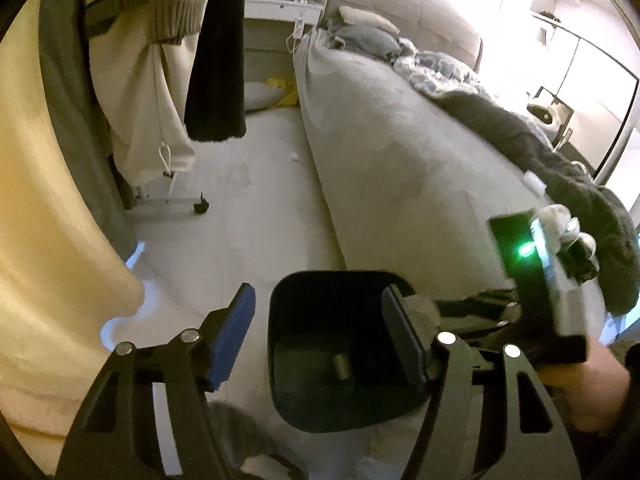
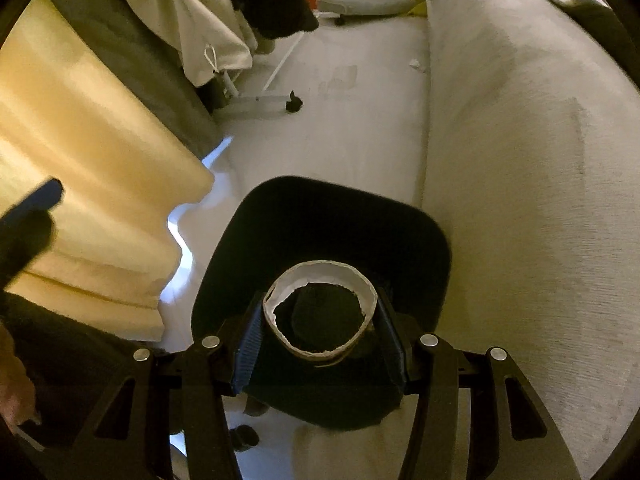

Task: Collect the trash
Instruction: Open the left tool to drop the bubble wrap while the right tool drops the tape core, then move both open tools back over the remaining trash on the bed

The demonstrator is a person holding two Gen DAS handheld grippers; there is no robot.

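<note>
A black trash bin (image 1: 320, 404) stands on the pale floor beside the bed. In the left wrist view my left gripper (image 1: 320, 328) hovers above it, open, with only the bin's dark inside showing between its pads. In the right wrist view my right gripper (image 2: 320, 332) is shut on a paper cup (image 2: 324, 280), brown outside and white inside, held mouth-up over the bin (image 2: 320, 216). The right gripper's body with a green light (image 1: 536, 264) and the hand holding it (image 1: 592, 384) show at the right of the left wrist view. A small white scrap (image 2: 415, 64) lies on the floor by the bed.
A grey bed (image 1: 400, 152) with a rumpled blanket (image 1: 560, 152) fills the right side. Clothes hang from a wheeled rack (image 1: 176, 200) at the left. A cream curtain (image 2: 80, 160) bulges close to the bin. A round cushion (image 2: 360, 2) lies on the floor far back.
</note>
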